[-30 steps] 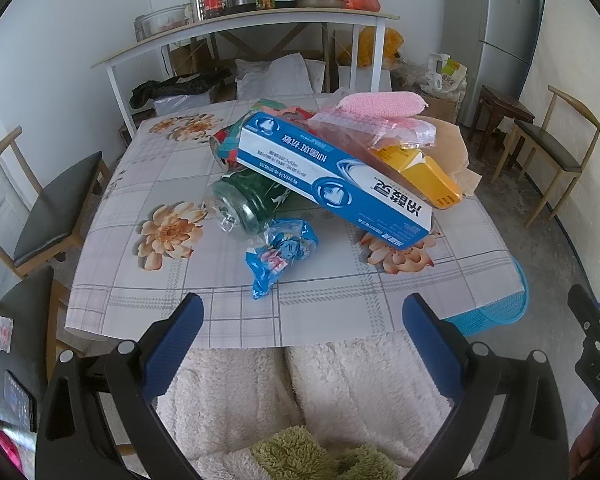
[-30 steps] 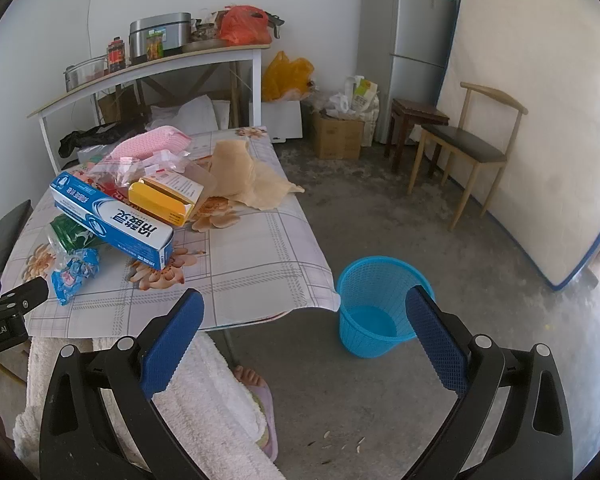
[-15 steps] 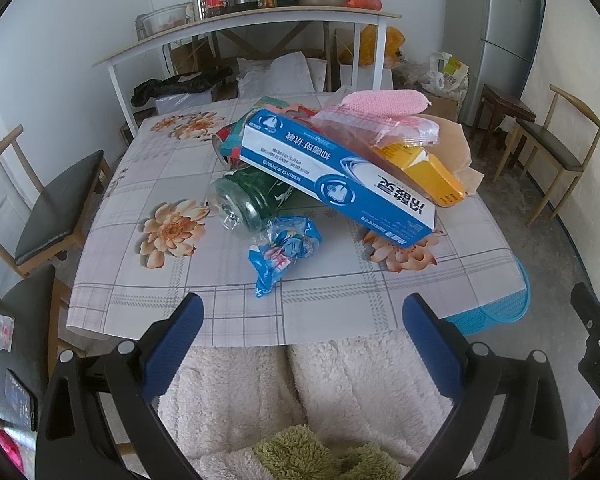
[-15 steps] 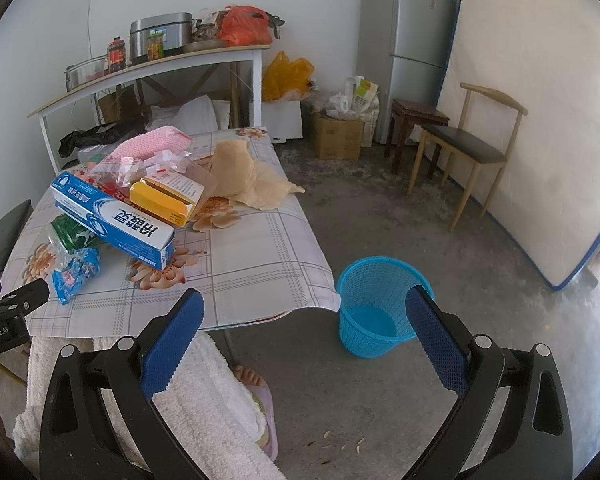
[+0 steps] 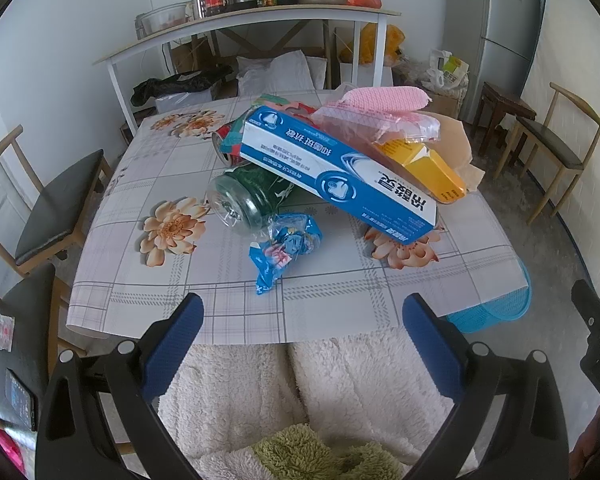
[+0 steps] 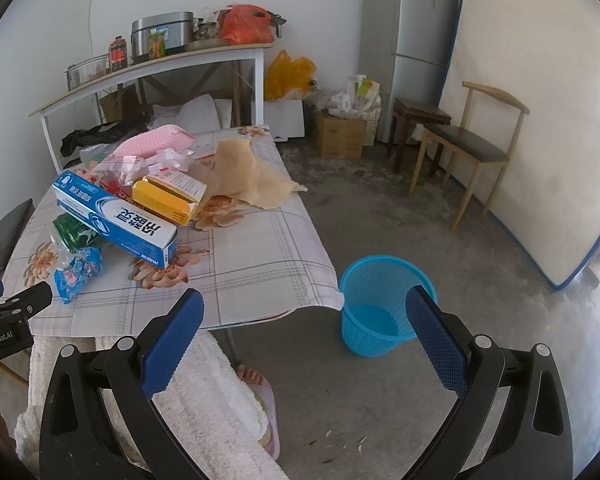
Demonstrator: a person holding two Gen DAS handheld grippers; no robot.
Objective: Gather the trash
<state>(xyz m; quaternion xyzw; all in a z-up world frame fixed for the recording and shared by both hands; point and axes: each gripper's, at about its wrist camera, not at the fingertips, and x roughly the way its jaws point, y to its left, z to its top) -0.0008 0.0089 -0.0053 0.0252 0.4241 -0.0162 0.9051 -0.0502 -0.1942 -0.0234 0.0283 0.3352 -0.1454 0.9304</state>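
- The trash is one heap on the table [image 5: 380, 292], all of it uncollected. The long blue-and-white box [image 5: 340, 176] lies slanted across the pile, propped on the green glass jar [image 5: 252, 200] tipped on its side, so I judge that lifting the box first would free what is under it.
- Nearest my edge of the table lies the crumpled blue wrapper [image 5: 286, 248], touching the jar's mouth end and clear of the box. It looks light and soft, and I would take it first since nothing rests on it.
- Behind the box sit the yellow carton [image 5: 432, 168], a clear plastic bag [image 5: 364, 128] and a pink sponge-like pad [image 5: 384, 98] on top; brown paper [image 6: 248, 172] spreads toward the far corner.
- The blue basket [image 6: 380, 304] stands on the floor just beside the table's right corner, empty as far as I can see, placed so that things can be dropped in off that edge.
- My left gripper [image 5: 302, 334] hangs over the near table edge with its tongs spread wide and nothing between them, pointed at the wrapper and jar.
- My right gripper [image 6: 304, 330] is likewise wide apart and empty, looking at the floor between table and basket, well clear of the heap.
- The fluffy white fabric [image 5: 328, 384] below both grippers is the seated person's lap, with a foot in a slipper under the table.
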